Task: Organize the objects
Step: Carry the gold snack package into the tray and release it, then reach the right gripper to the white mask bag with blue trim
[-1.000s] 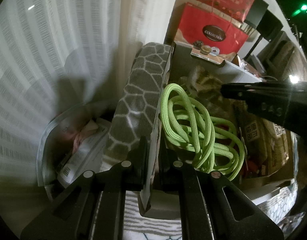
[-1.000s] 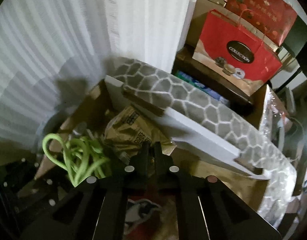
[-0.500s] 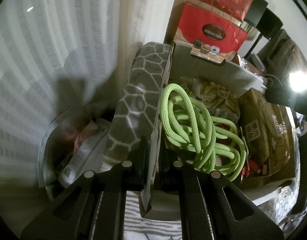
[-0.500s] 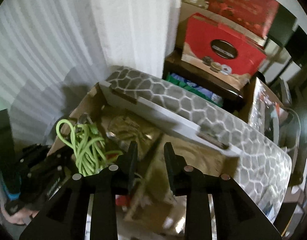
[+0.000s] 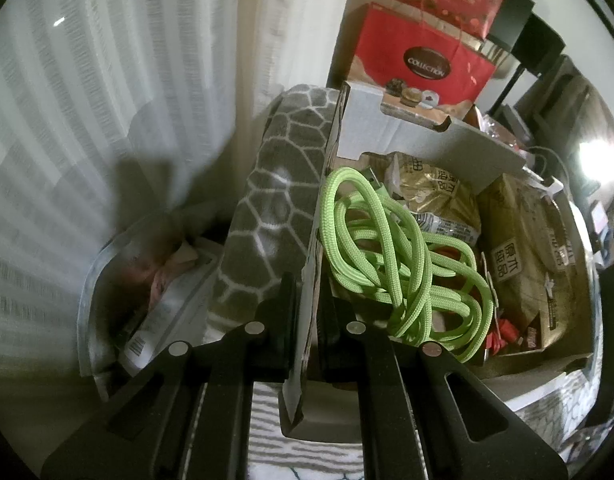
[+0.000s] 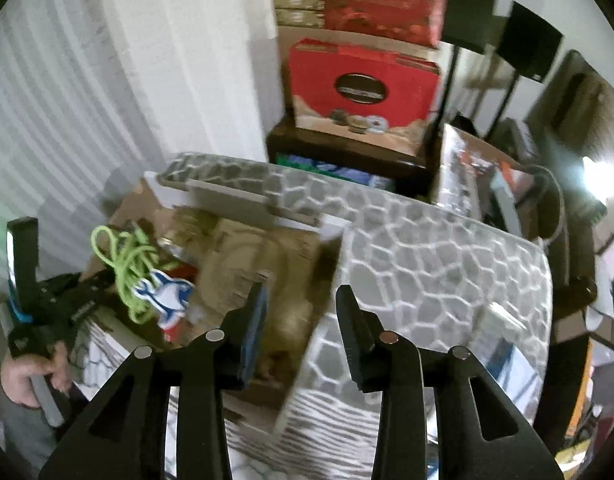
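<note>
Left gripper [image 5: 307, 320] is clamped on the upright side flap [image 5: 307, 300] of the cardboard box [image 5: 427, 136], one finger outside against the patterned grey cushion [image 5: 283, 200] and one inside, steadying the box. Right gripper [image 6: 299, 320] hangs above the near edge of that box with nothing between its jaws, which are opening; its picture is smeared, so I judge it is on the move.

Inside the box, just beyond the left fingers, lies a loose tangle of lime-green braided cord [image 5: 391, 252], resting on gold snack packets [image 5: 435, 196] and beside a brown paper-wrapped package [image 5: 527, 252]. The cord looks light, soft and floppy. It should not slip from the pads, but a pinch on one strand would probably drag the loops out in a trailing string that catches on the flap. Taking it where several loops cross, near the middle of the bundle, seems the better hold. The snack packets look crinkly and light, with contents that may crush, so a gentle pinch on a sealed edge would suit them.

Much stays unclear. Something red [image 5: 503, 332] shows under the cord's near end, too covered to name. A blue-and-white printed item [image 6: 167, 296] shows only from the right wrist, blurred. The box bottom is buried. Left of the cushion, a clear plastic bag [image 5: 119, 280] holds papers, dim and partly shadowed. A person's hand [image 6: 31, 376] at the frame edge holds the left tool's handle.
</note>
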A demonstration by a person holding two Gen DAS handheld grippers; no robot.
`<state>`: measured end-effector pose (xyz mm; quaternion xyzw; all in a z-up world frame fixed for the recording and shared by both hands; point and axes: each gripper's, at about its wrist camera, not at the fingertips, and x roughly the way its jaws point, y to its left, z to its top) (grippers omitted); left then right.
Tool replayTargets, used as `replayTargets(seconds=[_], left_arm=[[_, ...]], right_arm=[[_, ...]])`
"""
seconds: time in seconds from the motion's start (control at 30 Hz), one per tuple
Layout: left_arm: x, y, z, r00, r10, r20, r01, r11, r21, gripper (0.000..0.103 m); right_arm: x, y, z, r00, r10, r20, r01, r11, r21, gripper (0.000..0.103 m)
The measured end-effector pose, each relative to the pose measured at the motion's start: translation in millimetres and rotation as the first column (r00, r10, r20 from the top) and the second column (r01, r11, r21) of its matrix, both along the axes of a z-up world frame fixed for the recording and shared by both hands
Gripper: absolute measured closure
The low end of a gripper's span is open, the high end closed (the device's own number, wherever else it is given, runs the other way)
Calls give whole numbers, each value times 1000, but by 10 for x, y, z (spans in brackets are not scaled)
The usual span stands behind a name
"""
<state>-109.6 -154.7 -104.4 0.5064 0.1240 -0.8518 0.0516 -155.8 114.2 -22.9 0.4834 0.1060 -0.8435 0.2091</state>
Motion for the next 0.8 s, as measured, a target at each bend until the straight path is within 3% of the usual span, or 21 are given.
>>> replayTargets(seconds=[0.23,0.4,0.57,0.8], left_arm=[[-10,30,13,1000,-6,2,6,1000,-14,95],[2,16,14,1000,-21,-10,20,1000,-11,95],[-2,12,18,1000,-15,-5,15,1000,-9,95],[-24,37,18,1000,-18,6,18,1000,-24,95]], right_arm=[[65,618,-46,996,-89,0,89,996,30,63],[35,917,-146,987,-153,51,154,988,-25,61],[9,795,-283,983,-132,123,149,979,-137,60],[-55,577,-501,975,-127,185,164,966,-200,61]])
